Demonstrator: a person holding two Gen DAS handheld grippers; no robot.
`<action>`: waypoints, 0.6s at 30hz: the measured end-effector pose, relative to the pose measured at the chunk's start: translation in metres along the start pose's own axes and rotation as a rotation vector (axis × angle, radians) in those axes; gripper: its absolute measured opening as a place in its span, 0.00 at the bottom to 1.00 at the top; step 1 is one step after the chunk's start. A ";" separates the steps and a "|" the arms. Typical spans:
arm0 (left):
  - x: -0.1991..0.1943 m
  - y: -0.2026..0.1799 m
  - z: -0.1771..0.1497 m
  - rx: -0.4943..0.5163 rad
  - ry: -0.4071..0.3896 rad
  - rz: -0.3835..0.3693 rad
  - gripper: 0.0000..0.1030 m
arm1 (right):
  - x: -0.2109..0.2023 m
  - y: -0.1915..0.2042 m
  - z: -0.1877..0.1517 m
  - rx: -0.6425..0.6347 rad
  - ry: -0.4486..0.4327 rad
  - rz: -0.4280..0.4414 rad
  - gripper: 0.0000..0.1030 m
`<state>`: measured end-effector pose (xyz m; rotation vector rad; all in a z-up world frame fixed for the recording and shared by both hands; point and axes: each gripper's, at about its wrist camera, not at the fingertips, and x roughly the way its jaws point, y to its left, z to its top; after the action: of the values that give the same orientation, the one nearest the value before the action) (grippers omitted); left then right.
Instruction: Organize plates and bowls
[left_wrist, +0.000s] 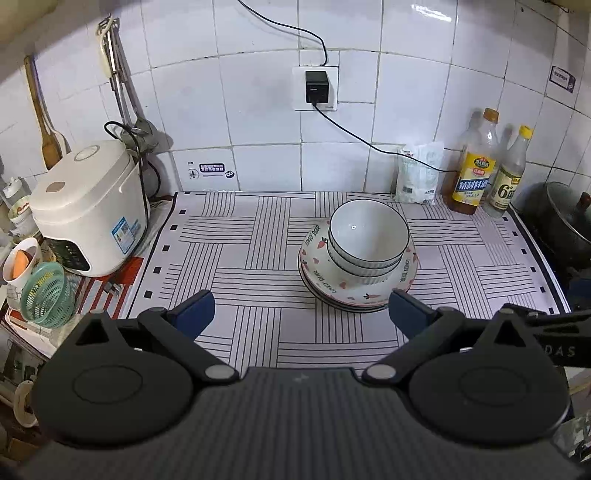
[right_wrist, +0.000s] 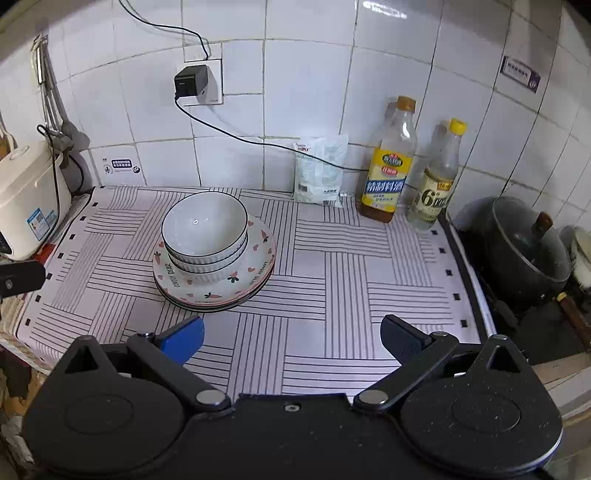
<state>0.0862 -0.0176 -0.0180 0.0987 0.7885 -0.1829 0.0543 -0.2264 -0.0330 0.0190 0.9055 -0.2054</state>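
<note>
Bowls (left_wrist: 367, 240) nested on plates (left_wrist: 354, 284), ahead of both grippers | left gripper (left_wrist: 301, 306) spread, empty | right gripper (right_wrist: 291, 332) spread, empty | right view only: pot (right_wrist: 517, 251) | left view only: basket (left_wrist: 46, 293)

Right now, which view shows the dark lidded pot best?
The right wrist view: the dark lidded pot shows nearly whole, with glass lid and knob, right of the striped mat. The left wrist view catches only part of it at the right edge.
</note>
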 end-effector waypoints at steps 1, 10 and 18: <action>-0.002 0.000 -0.001 0.000 -0.004 0.006 0.99 | -0.001 0.001 -0.001 -0.007 0.000 -0.004 1.00; -0.011 -0.001 -0.004 0.024 -0.006 0.018 0.99 | -0.012 0.002 -0.009 -0.049 -0.006 -0.013 1.00; -0.013 -0.006 -0.008 0.039 0.012 0.024 0.99 | -0.015 0.000 -0.012 -0.048 -0.033 -0.013 1.00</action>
<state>0.0703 -0.0207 -0.0140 0.1459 0.7958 -0.1748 0.0358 -0.2225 -0.0285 -0.0348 0.8772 -0.1958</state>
